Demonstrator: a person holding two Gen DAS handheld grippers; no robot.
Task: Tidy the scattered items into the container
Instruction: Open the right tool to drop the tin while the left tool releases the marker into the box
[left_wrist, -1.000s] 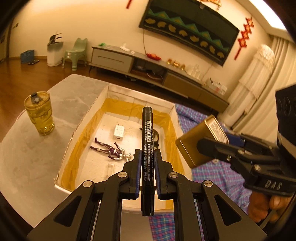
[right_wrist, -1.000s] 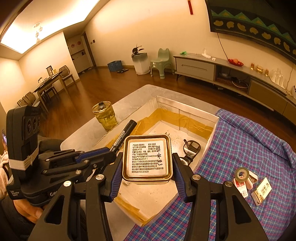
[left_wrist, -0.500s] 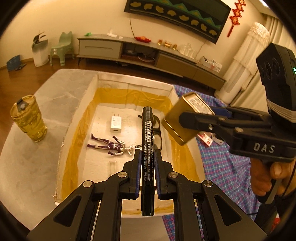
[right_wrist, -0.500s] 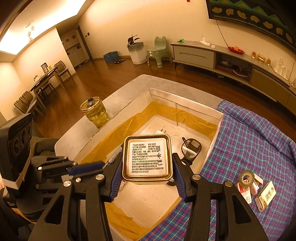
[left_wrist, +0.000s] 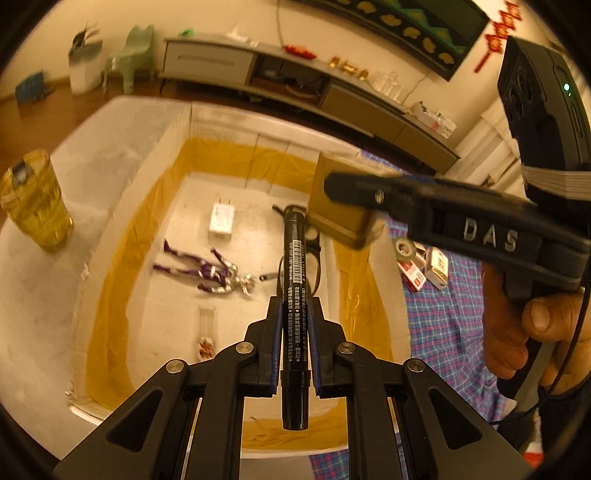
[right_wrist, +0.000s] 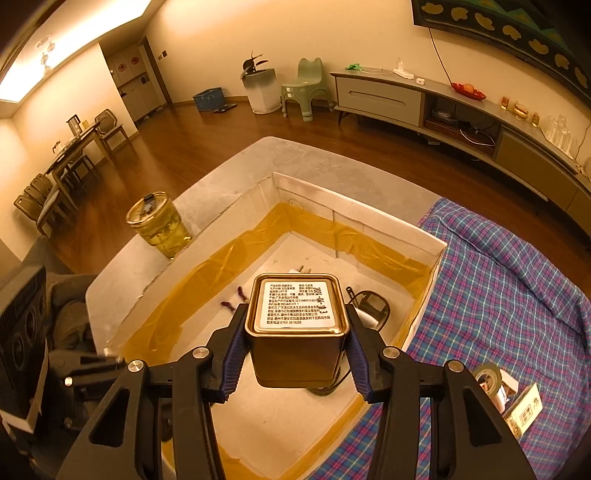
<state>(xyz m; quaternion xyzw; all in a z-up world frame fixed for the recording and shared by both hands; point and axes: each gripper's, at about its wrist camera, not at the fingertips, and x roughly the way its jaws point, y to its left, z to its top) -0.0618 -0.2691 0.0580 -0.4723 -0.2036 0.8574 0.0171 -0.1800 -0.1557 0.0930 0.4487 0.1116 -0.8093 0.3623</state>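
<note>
My left gripper (left_wrist: 294, 306) is shut on a black marker (left_wrist: 294, 280) and holds it above the white foam box (left_wrist: 122, 221) lined with yellow tape. My right gripper (right_wrist: 297, 334) is shut on a gold square tin (right_wrist: 297, 325) with a white label, held over the box (right_wrist: 369, 218) interior. The tin also shows in the left wrist view (left_wrist: 338, 201), above the box's right side. Inside the box lie a purple toy figure (left_wrist: 207, 271), a white charger (left_wrist: 221, 218), a small tube (left_wrist: 206, 328) and black glasses (right_wrist: 369, 304).
A jar of yellow liquid (left_wrist: 35, 201) stands on the grey table (left_wrist: 110, 140) left of the box. A blue plaid cloth (right_wrist: 509, 288) lies to the right with a tape roll (right_wrist: 487, 376) and small packets (left_wrist: 428, 267) on it.
Both grippers have moved forward and lower over the box. The tin now hangs inside the box's outline, and the marker points further over the box floor.
</note>
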